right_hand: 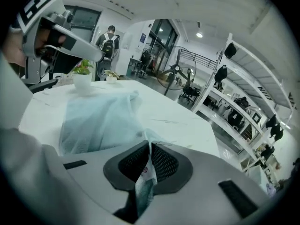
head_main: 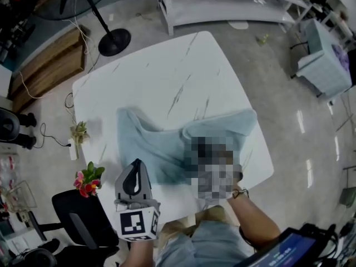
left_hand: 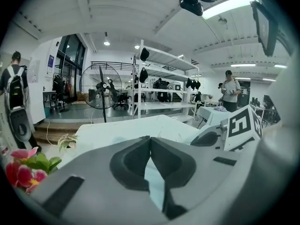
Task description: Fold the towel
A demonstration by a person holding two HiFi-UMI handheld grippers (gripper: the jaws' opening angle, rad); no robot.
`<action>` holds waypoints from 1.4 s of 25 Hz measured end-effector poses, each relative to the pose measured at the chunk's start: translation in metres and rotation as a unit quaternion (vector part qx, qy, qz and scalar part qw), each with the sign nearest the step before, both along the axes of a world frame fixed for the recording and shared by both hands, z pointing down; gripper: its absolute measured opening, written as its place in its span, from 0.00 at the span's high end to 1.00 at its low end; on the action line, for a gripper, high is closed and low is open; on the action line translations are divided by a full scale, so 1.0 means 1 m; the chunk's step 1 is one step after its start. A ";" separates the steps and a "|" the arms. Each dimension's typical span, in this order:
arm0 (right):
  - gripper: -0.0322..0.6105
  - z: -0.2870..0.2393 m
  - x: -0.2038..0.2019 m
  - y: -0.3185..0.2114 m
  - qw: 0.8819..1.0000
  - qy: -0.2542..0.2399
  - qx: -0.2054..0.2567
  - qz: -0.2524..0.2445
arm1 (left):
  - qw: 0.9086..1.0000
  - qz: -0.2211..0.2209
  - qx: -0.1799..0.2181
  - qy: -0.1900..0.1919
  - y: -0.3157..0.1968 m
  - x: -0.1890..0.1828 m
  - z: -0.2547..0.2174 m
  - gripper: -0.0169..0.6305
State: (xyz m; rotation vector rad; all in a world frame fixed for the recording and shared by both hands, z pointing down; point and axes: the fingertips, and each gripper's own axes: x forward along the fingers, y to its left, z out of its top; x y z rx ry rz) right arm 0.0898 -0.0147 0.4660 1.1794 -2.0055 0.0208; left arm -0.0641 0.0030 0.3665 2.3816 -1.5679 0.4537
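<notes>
A pale blue towel (head_main: pixel 156 149) lies rumpled on the near half of the white marble table (head_main: pixel 167 71). My right gripper (right_hand: pixel 150 146) is shut on a towel edge; a fold with a small printed tag is pinched between its mesh pads, and the cloth (right_hand: pixel 98 116) bulges up ahead of it. In the head view a blurred patch covers that gripper; only the wrist (head_main: pixel 240 193) shows. My left gripper (head_main: pixel 135 171) hovers over the towel's near left part. Its jaws (left_hand: pixel 150 138) meet at the tips, with no cloth seen in them.
A potted plant (head_main: pixel 79 132) and red flowers (head_main: pixel 86 182) stand at the table's left edge, with a black chair (head_main: pixel 83 216) below them. A floor fan (head_main: pixel 114 40) and white shelving (head_main: pixel 222 4) stand beyond the table. A person (left_hand: pixel 230 90) stands in the background.
</notes>
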 end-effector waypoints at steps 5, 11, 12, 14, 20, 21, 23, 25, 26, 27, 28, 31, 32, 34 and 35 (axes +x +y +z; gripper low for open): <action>0.84 0.001 -0.002 0.004 1.000 0.005 -0.016 -0.014 | 1.000 0.008 0.008 0.001 0.003 0.003 -0.012 0.96; 0.82 -0.001 -0.004 0.007 0.999 -0.007 -0.026 -0.026 | 1.000 0.013 0.014 0.002 0.006 0.006 -0.018 0.96; 0.75 0.002 -0.005 0.009 0.999 -0.005 -0.036 -0.034 | 1.000 0.014 0.014 0.001 0.007 0.006 -0.018 0.96; 0.70 0.012 -0.008 0.013 0.997 0.004 -0.056 -0.048 | 1.000 0.015 0.013 -0.001 0.010 0.007 -0.018 0.96; 0.91 0.024 0.004 0.000 0.997 0.046 -0.055 -0.028 | 1.000 -0.001 0.004 -0.008 0.007 -0.002 -0.010 0.96; 0.91 0.017 0.007 -0.003 0.998 0.023 -0.050 -0.012 | 1.000 -0.002 0.003 -0.009 0.007 -0.003 -0.011 0.96; 0.91 -0.004 0.021 -0.008 0.998 -0.034 -0.032 0.033 | 1.000 0.001 0.006 -0.009 0.007 -0.002 -0.011 0.96; 0.91 -0.028 0.044 -0.008 0.993 -0.078 -0.005 0.087 | 1.000 0.010 0.014 -0.007 0.009 0.000 -0.012 0.96; 0.91 -0.040 0.058 -0.005 0.989 -0.096 0.011 0.115 | 1.000 0.015 0.017 -0.005 0.011 0.003 -0.015 0.96; 0.91 -0.052 0.074 0.000 0.983 -0.111 0.027 0.142 | 1.000 0.022 0.020 -0.004 0.013 0.007 -0.017 0.96; 0.91 -0.063 0.092 0.007 0.977 -0.122 0.044 0.170 | 0.999 0.030 0.024 -0.002 0.016 0.011 -0.019 0.96; 0.91 -0.090 0.152 0.042 0.950 -0.148 0.091 0.261 | 0.998 0.057 0.033 0.001 0.021 0.025 -0.028 0.96; 0.91 -0.093 0.172 0.058 0.937 -0.157 0.102 0.293 | 0.997 0.067 0.036 0.002 0.023 0.029 -0.029 0.96; 0.91 -0.088 0.210 0.095 0.908 -0.179 0.114 0.361 | 0.995 0.086 0.042 0.001 0.028 0.036 -0.029 0.96; 0.91 -0.083 0.227 0.116 0.890 -0.193 0.116 0.396 | 0.995 0.094 0.043 0.000 0.030 0.039 -0.030 0.96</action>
